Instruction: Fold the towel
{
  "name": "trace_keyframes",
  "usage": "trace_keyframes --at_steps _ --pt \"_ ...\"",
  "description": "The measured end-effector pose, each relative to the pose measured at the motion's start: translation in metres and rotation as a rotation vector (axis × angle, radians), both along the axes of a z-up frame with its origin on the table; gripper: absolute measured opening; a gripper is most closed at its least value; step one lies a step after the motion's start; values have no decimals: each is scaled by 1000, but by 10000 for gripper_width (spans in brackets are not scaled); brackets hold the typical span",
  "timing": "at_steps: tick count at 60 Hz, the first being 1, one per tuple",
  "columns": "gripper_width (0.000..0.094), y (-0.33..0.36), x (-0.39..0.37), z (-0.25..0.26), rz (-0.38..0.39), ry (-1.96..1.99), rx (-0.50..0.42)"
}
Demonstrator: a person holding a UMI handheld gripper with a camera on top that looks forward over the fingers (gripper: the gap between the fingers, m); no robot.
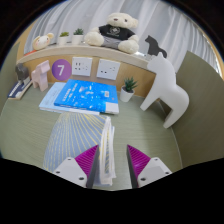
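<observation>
Between the fingers: one raised edge of the striped towel [88, 128] stands up in the gap; the gripper [113, 160] looks closed on it, both purple pads against the cloth, though the contact itself is partly hidden.
Towel position: most of it lies flat on the green bench [175, 140] just ahead of the fingers, pale with thin stripes, its far edge touching or nearly touching the blue packet [82, 96].
Handling: by its look, soft, light and limp. It should drape and sag from any hold, will not keep a crease unaided, and may slide on the smooth bench instead of folding if dragged low.
Where to hold: a corner or hem, as the lifted edge seems to be; a pinch at mid-cloth would bunch it.
Stage: my reading is an early fold, one edge lifted and not yet laid over.
Far side: the blue packet lies beyond the towel, toward the bench's back edge, with a small potted plant [128, 87] beside it.
Right side: a white horse figure [168, 92] stands near the towel's right edge; a wide swing could knock it.
Back wall: a purple card marked 7 [61, 70] and wall sockets [107, 70] sit under a shelf [90, 54] carrying a plush toy [121, 32] and a black cat figure [154, 45].
Open room: bare bench shows on the near left and right of the fingers, the safer direction to carry the edge.
</observation>
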State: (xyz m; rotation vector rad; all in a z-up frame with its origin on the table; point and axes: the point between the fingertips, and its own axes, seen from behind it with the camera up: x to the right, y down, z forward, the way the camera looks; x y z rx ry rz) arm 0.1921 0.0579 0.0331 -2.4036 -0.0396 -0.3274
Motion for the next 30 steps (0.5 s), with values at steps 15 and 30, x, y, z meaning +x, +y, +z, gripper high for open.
trace_keyframes --at_steps 15,30 --pt "735 -27 -39 78 62 122 114" --pt "772 -85 -95 176 108 213 271"
